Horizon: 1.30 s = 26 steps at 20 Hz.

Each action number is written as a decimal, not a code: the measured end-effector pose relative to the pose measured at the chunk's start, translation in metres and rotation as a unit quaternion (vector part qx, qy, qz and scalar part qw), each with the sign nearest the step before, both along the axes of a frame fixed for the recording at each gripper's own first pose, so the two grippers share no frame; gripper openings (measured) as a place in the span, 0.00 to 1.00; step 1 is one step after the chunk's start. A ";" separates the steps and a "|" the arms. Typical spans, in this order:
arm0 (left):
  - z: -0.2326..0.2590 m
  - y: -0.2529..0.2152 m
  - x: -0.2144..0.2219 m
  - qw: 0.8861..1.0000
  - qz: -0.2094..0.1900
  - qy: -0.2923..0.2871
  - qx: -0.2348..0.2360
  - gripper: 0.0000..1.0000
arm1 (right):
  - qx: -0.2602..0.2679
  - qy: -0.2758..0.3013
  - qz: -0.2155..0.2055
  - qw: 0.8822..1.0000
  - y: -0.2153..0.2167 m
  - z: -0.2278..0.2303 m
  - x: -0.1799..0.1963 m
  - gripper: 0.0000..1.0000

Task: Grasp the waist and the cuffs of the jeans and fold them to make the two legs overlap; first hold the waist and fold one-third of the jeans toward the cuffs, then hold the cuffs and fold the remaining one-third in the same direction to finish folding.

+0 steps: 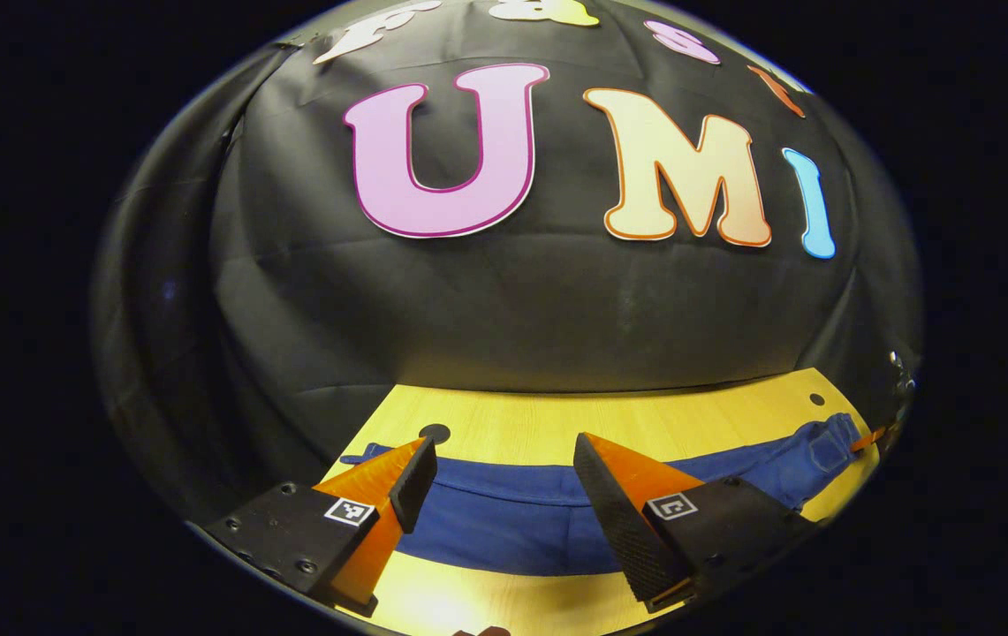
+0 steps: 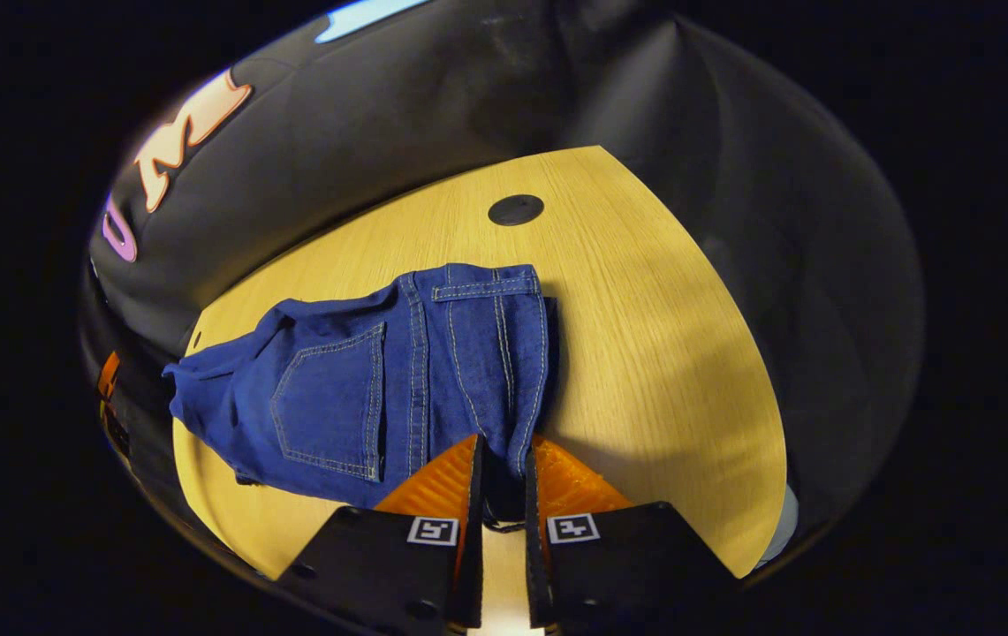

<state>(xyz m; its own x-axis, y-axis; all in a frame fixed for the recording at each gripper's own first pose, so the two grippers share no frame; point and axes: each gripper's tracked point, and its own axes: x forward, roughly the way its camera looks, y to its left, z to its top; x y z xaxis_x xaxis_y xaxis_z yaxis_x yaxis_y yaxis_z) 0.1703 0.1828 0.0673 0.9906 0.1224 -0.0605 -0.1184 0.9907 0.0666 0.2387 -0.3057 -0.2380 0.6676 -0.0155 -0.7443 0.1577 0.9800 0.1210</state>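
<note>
Blue jeans (image 1: 512, 521) lie stretched across the wooden table (image 1: 557, 424), cuffs at the left end and waist (image 1: 822, 450) at the right. My left gripper (image 1: 504, 490) is open and hovers over the leg section with nothing between its fingers. In the right gripper view the waist end of the jeans (image 2: 362, 389) shows a back pocket and belt loops. My right gripper (image 2: 502, 481) is shut on the near edge of the waist, with denim pinched between its fingers.
A black round cap (image 2: 515, 209) sits in the table (image 2: 645, 353) beyond the waist, and another cap (image 1: 434, 433) lies near the cuffs. The black cloth wall (image 1: 512, 309) rises right behind the table's far edge. Bare wood extends right of the waist.
</note>
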 end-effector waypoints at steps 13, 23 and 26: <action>-0.017 0.003 -0.010 1.000 -0.021 0.015 -0.011 0.96 | -0.207 -0.085 -0.062 0.973 -0.009 0.062 -0.004 0.02; -0.025 0.019 -0.010 0.997 -0.074 0.033 0.005 0.96 | -0.096 -0.218 -0.015 0.971 0.070 0.137 0.000 0.00; -0.030 0.022 -0.007 0.996 -0.086 0.035 0.003 0.96 | -0.024 -0.255 0.041 0.966 0.102 0.148 -0.006 0.02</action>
